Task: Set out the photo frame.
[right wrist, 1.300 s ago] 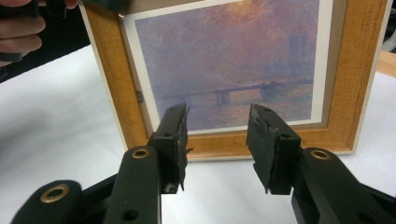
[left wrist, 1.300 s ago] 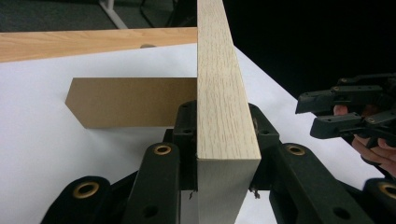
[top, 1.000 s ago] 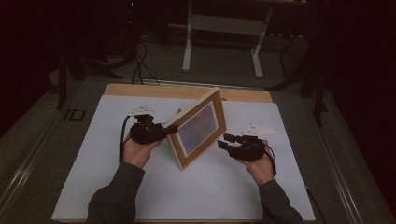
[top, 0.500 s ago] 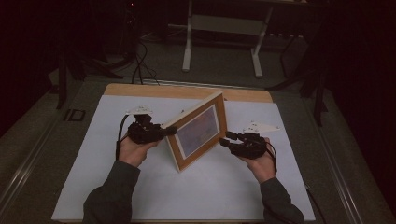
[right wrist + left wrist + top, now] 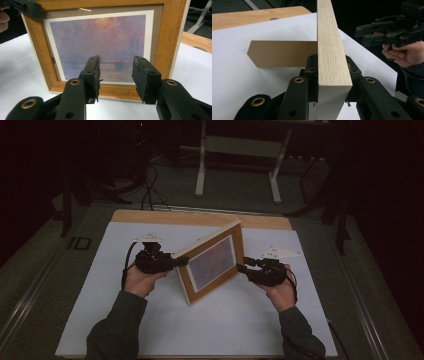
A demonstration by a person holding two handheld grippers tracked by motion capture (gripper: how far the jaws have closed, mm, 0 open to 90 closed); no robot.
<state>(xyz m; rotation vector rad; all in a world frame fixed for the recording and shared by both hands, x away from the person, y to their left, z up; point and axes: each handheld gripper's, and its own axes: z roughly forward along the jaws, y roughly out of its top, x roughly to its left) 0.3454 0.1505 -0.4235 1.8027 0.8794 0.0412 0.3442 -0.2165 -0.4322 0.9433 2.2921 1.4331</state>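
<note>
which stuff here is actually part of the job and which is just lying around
In the job:
- picture frame, stood on the white sheet
- its brown back stand
- left tongs, shut on the frame's edge
- right tongs, open, facing the print

Lying about:
- metal stand behind the table
- cables on the floor

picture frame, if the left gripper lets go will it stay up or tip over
Probably stiff: the frame is thick wood that the left gripper clamps by its edge without visible bending. It may stay up, since a brown stand flap juts behind it. The front looks glazed, so likely fragile if it falls.
</note>
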